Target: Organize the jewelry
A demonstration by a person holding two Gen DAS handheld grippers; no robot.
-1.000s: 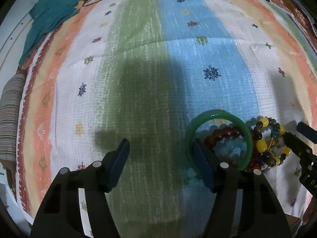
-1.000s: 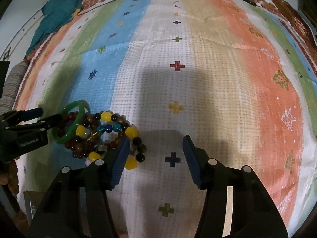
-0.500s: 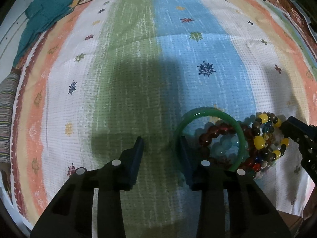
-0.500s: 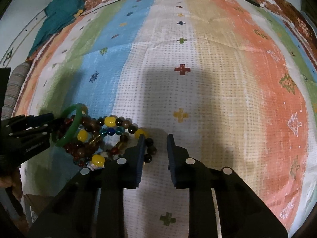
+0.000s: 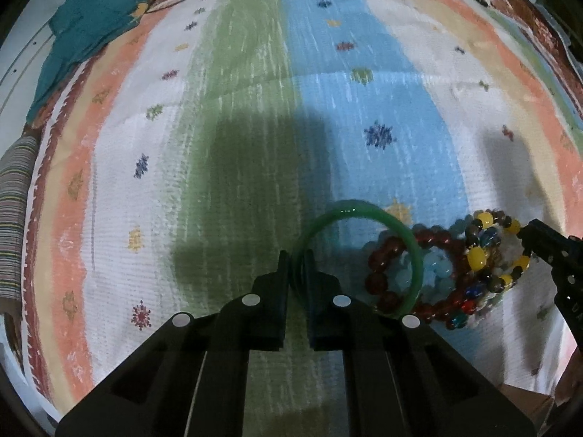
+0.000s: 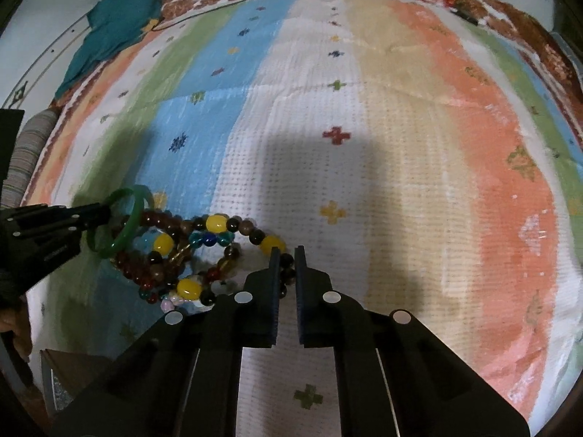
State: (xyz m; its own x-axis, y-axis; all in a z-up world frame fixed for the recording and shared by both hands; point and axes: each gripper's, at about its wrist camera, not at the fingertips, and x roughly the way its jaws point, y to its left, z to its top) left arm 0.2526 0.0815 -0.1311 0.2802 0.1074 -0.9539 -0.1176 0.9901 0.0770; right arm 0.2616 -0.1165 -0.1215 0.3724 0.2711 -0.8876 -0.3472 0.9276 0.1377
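Observation:
A green bangle (image 5: 368, 215) lies tilted over a pile of beaded bracelets on the striped cloth. My left gripper (image 5: 297, 267) is shut on the bangle's near rim; the bangle also shows in the right wrist view (image 6: 129, 225). The pile holds a dark red bead bracelet (image 5: 386, 255), pale blue beads (image 5: 435, 269) and a yellow-and-dark bead bracelet (image 6: 215, 224). My right gripper (image 6: 288, 258) is shut on the dark beads at the right end of that bracelet. The left gripper (image 6: 105, 213) shows in the right wrist view and the right gripper (image 5: 528, 233) in the left wrist view.
The striped cloth (image 6: 400, 182) covers a bed. A teal garment (image 5: 83, 32) lies at the far left corner. A striped pillow (image 5: 14, 218) sits at the left edge. A brown box corner (image 6: 69, 375) shows below the cloth's near edge.
Both grippers have closed from wide open. The left one closed on the green bangle's rim; the right one closed on the beaded bracelet's end.

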